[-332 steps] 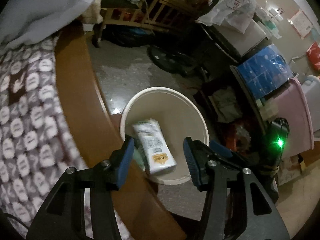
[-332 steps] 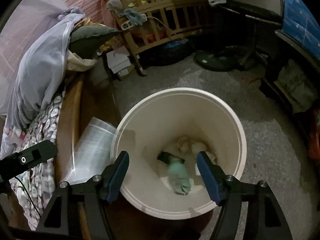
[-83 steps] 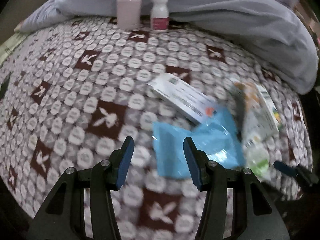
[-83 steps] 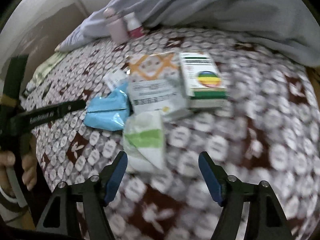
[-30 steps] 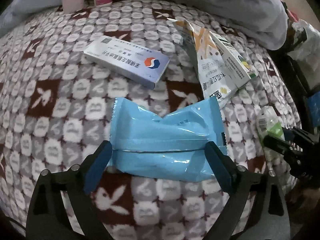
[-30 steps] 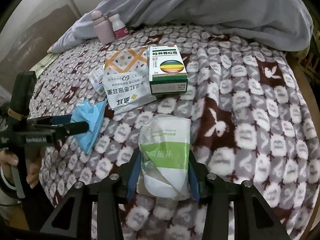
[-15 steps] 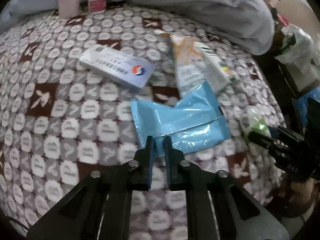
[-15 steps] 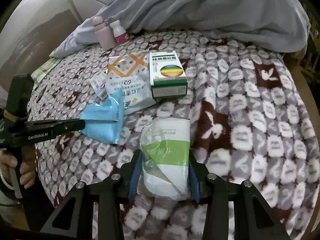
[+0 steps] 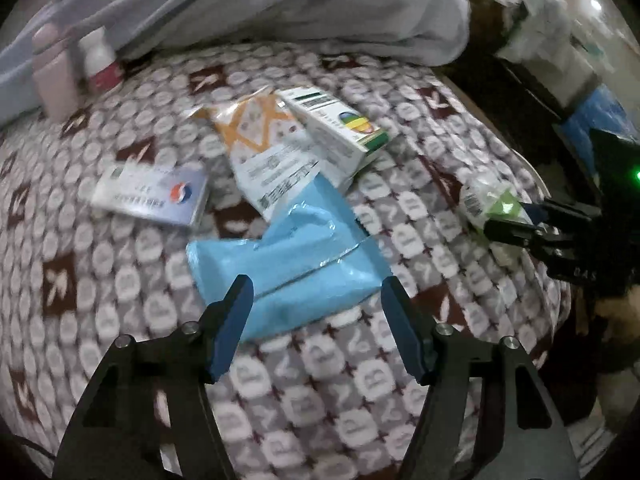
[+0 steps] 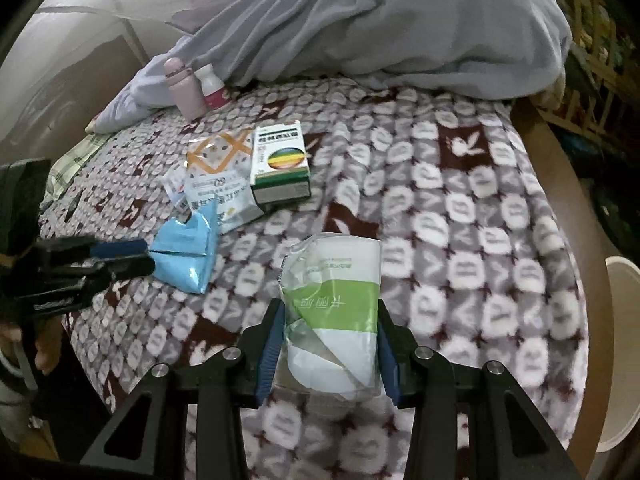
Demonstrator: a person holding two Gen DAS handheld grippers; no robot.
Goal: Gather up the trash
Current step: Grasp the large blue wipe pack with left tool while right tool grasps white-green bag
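Right tool (image 10: 326, 344) clamping green-white packet (image 10: 340, 308), left tool (image 9: 316, 324) just reopened — blue wrapper (image 9: 288, 264) between

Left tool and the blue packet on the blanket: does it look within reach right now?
Probably yes. The left tool, its jaws just opened, stands wide right over the blue packet, whose near edge lies ungripped between them. Nothing covers it.

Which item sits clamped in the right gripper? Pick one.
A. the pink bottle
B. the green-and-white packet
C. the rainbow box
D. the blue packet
B: the right gripper has both pads pressed on the green-and-white packet, while the blue packet, rainbow box and pink bottle are clear of it.
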